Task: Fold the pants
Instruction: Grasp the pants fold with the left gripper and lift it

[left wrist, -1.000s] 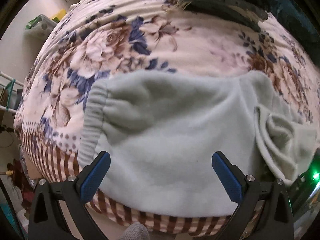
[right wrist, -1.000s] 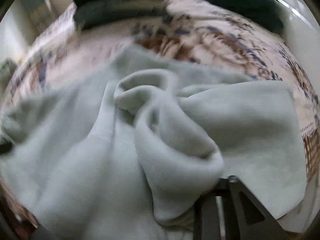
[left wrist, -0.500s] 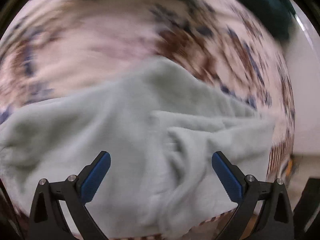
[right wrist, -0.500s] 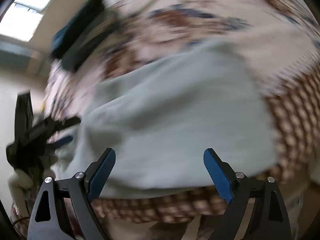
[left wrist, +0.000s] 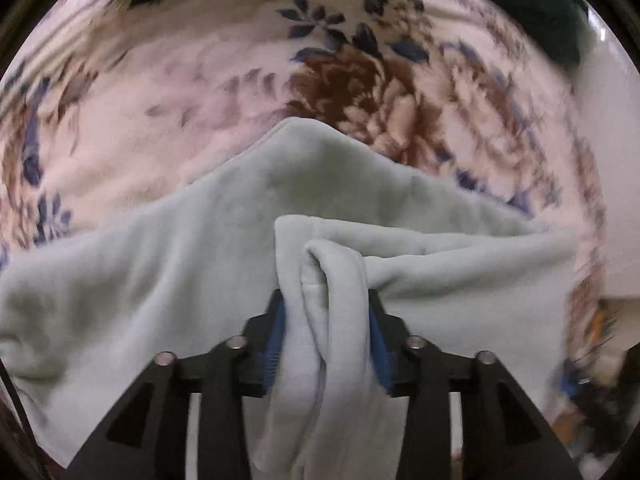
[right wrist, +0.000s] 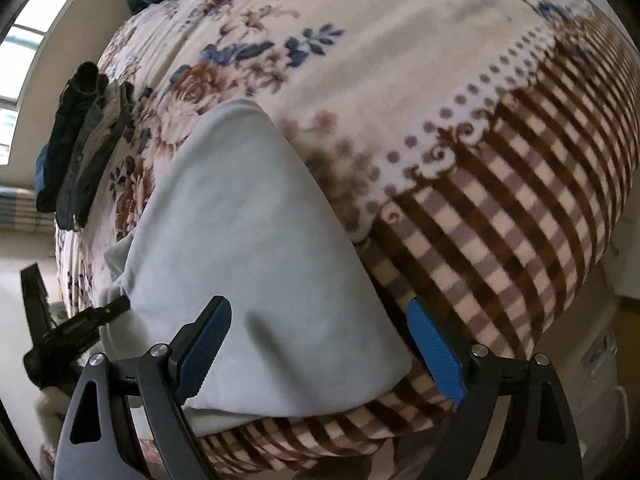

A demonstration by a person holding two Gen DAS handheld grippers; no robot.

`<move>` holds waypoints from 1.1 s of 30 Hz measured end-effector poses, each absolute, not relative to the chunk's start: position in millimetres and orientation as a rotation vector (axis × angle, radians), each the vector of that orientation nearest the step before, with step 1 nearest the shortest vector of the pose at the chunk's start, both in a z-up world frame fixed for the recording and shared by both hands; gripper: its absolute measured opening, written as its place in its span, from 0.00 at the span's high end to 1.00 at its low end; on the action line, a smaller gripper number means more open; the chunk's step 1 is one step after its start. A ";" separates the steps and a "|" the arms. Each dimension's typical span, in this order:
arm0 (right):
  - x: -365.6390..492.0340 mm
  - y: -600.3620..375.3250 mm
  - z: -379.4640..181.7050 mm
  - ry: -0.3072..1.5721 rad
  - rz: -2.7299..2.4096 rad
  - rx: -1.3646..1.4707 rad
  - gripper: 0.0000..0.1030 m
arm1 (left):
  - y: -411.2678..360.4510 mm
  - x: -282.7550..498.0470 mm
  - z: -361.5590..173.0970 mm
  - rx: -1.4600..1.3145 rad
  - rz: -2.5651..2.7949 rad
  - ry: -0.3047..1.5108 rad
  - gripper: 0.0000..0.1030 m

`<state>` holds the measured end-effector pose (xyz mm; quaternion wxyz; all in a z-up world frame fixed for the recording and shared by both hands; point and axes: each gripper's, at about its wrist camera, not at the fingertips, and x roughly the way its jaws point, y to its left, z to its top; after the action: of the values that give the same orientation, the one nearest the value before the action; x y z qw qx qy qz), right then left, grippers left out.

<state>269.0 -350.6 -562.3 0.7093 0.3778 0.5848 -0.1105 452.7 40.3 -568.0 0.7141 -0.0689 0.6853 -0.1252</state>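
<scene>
Pale green fleece pants lie spread on the bed's floral blanket. In the left wrist view my left gripper points steeply down. Its jaws are closing and the blue pads press on a bunched fold of the pants from both sides. In the right wrist view my right gripper hangs open over the pants, close to their rounded near corner by the bed's edge, and holds nothing. The left gripper shows as a dark shape at the pants' left side.
A pile of dark clothes lies on the blanket beyond the pants, and a dark teal cloth sits at the far right. The blanket's brown checked border hangs over the near bed edge. A window is at upper left.
My left gripper moved right across the pants and shut on a bunched fold. My right gripper let go of the crumpled fabric, opened wide and swung over to the pants' near corner.
</scene>
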 end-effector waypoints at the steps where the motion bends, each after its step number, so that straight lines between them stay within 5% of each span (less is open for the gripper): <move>1: 266.7 -352.1 -562.6 1.295 -0.246 0.854 0.11 | 50.1 449.4 -561.8 -0.226 -0.293 1.511 0.58; 4: 249.6 -358.0 -560.9 1.289 -0.249 0.882 0.11 | 78.4 433.0 -557.2 -0.410 -0.299 1.502 0.30; 11: 232.0 -364.5 -584.6 1.340 -0.253 0.968 0.11 | 64.4 401.7 -607.6 -0.424 -0.332 1.614 0.30; 13: 234.7 -363.3 -587.5 1.344 -0.248 0.965 0.11 | 57.0 401.0 -596.9 -0.391 -0.348 1.562 0.70; 18: 243.1 -364.3 -584.3 1.347 -0.232 0.924 0.11 | 64.1 378.4 -545.0 -0.562 -0.348 1.529 0.78; 22: 248.7 -368.5 -580.5 1.348 -0.228 0.909 0.11 | 89.1 355.2 -561.6 -0.709 -0.243 1.619 0.77; 27: 254.1 -369.3 -578.7 1.360 -0.223 0.898 0.11 | 94.9 358.0 -609.6 -0.714 -0.201 1.728 0.64; 30: 257.5 -367.2 -570.6 1.351 -0.205 0.880 0.11 | 85.0 363.2 -564.0 -0.554 -0.235 1.655 0.61; 33: 262.8 -361.6 -564.5 1.350 -0.186 0.842 0.11 | 77.8 371.3 -527.0 -0.424 -0.249 1.551 0.45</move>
<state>262.8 -361.6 -564.5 0.6959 0.3775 0.6052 -0.0833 371.3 77.8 -527.0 0.6869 -0.1893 0.6929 -0.1110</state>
